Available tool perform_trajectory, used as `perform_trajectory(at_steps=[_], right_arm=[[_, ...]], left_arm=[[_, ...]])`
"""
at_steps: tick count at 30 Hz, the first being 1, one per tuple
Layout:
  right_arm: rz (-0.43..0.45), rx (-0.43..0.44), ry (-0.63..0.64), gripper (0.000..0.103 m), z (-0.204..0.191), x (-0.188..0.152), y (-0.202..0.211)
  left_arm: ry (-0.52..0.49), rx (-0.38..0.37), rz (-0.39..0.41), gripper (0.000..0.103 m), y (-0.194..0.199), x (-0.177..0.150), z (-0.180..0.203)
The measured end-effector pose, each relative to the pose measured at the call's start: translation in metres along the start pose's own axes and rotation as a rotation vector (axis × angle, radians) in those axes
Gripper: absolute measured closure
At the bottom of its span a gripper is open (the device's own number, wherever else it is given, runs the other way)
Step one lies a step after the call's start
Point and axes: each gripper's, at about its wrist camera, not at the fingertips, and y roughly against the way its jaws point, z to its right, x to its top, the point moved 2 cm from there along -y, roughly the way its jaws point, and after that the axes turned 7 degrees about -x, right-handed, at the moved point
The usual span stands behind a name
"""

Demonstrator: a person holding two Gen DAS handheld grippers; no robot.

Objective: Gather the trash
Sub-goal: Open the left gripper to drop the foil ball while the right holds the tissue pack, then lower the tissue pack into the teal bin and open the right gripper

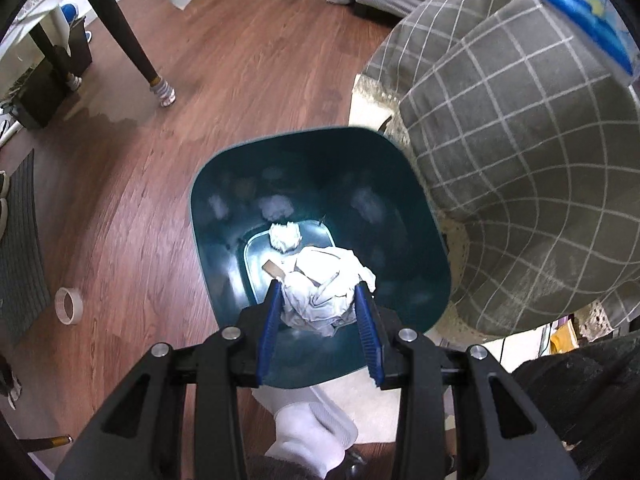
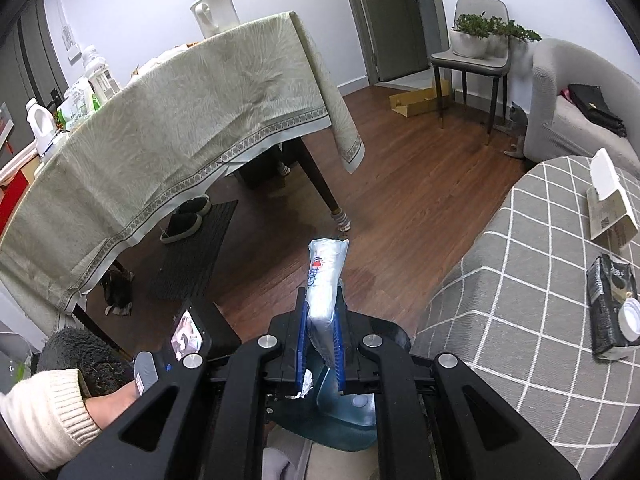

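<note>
In the left wrist view my left gripper (image 1: 318, 294) is shut on a crumpled white paper wad (image 1: 320, 292), held over the mouth of a dark teal trash bin (image 1: 224, 184) on the wood floor. A smaller white paper ball (image 1: 285, 237) and a brown scrap (image 1: 273, 269) lie on the bin's bottom. In the right wrist view my right gripper (image 2: 322, 306) is shut on a flat clear-and-white plastic wrapper (image 2: 323, 276) with red and blue print, which sticks up past the fingertips. Part of the teal bin (image 2: 340, 428) shows below that gripper.
A grey checked sofa cushion (image 1: 520, 184) presses against the bin's right side. On the sofa lie a black packet (image 2: 610, 304), a white lid (image 2: 631, 318) and a torn box (image 2: 612, 204). A tape roll (image 1: 69, 305) lies on the floor. A cloth-covered table (image 2: 180, 128) stands left; a cat (image 2: 518, 128) sits by the armchair.
</note>
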Motion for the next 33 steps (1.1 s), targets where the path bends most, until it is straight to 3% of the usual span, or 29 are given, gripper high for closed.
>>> perform_trajectory(at_steps=[6,9,13,26,33], right_arm=[[-0.034,0.001,0.008,0.092,-0.006,-0.002,-0.013],[-0.066,-0.006,0.009,0.092,-0.007,-0.005,-0.023],[-0.109,-0.008,0.004,0.092,-0.009,-0.012,-0.037],[-0.286,-0.025,0.076,0.092,-0.034,-0.042,-0.096],[-0.370,-0.037,0.111,0.092,-0.044,-0.057,-0.122]], left_arm=[[-0.007,0.021,-0.063,0.060,-0.012,-0.007,-0.006],[-0.009,0.005,-0.059,0.052,-0.009,-0.008,-0.006],[-0.013,-0.012,-0.033,0.052,-0.001,-0.007,-0.006],[0.061,-0.042,0.155,0.067,0.049,0.003,-0.022],[0.122,-0.081,0.252,0.070,0.073,0.007,-0.037]])
